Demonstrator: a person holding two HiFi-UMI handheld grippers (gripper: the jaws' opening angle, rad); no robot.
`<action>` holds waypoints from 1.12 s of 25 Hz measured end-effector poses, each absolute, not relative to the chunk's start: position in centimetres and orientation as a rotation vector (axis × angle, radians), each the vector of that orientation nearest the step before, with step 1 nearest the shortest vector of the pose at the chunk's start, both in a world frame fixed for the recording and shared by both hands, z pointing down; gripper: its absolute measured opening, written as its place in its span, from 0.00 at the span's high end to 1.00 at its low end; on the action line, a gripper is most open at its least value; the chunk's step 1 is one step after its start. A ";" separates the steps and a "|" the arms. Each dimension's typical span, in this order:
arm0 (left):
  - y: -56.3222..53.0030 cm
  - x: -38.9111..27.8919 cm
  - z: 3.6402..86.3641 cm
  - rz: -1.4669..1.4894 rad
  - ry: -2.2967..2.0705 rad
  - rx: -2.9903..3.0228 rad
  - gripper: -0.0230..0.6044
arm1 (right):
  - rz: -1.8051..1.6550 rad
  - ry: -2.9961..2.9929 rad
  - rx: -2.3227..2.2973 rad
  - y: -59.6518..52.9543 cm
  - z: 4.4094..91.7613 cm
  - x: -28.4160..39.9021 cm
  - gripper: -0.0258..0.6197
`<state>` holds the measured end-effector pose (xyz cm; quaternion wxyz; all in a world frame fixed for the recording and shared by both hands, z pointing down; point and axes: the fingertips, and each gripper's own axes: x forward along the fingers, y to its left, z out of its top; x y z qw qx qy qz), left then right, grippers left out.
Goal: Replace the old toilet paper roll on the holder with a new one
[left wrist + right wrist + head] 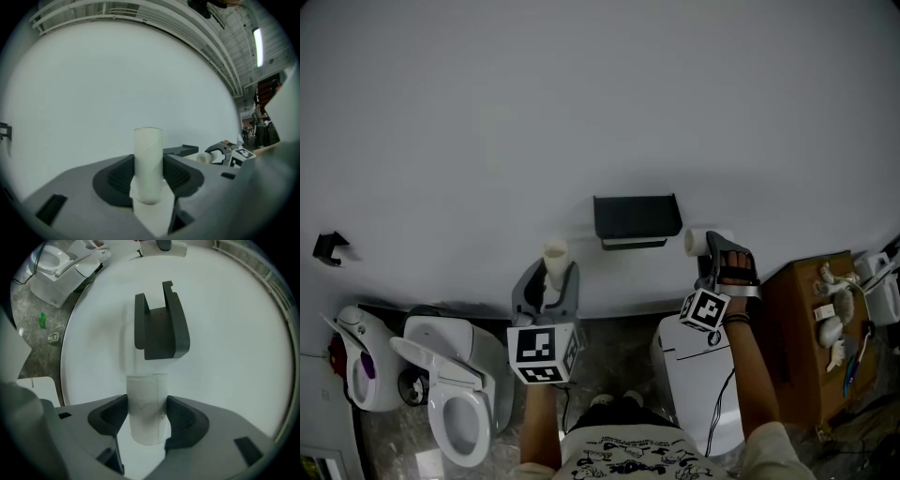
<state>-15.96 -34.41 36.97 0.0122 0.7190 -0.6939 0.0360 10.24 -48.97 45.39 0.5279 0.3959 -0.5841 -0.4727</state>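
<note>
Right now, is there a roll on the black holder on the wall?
No, the black holder is bare; nothing sits between its two arms.

above the holder (636, 220): bare wall (581, 112), tons of room
left of holder: left gripper (550, 274) clamping a cardboard tube (555, 253), near and a bit lower
right of holder: right gripper (712, 251) gripping a fresh roll (697, 241), just beside it
down low: toilet (455, 403), white unit (698, 375) and wooden cabinet (806, 328) crowd things

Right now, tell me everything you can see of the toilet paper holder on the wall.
The toilet paper holder is dark grey, plastic-looking, with a flat cover and two side arms. It is mounted on the white wall and is empty: no roll sits in it, and nothing else touches it.
</note>
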 end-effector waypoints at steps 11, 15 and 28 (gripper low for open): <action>-32.7 -17.9 36.5 0.110 -2.229 2.184 0.66 | -1.161 -1.429 0.881 -48.7 46.4 6.4 0.54; -31.7 -19.0 36.5 0.107 -2.256 2.149 0.66 | -1.175 -1.444 0.870 -48.2 46.5 4.9 0.54; -29.4 -22.0 36.8 0.095 -2.309 2.065 0.66 | -1.210 -1.509 0.853 -46.4 47.2 -0.3 0.54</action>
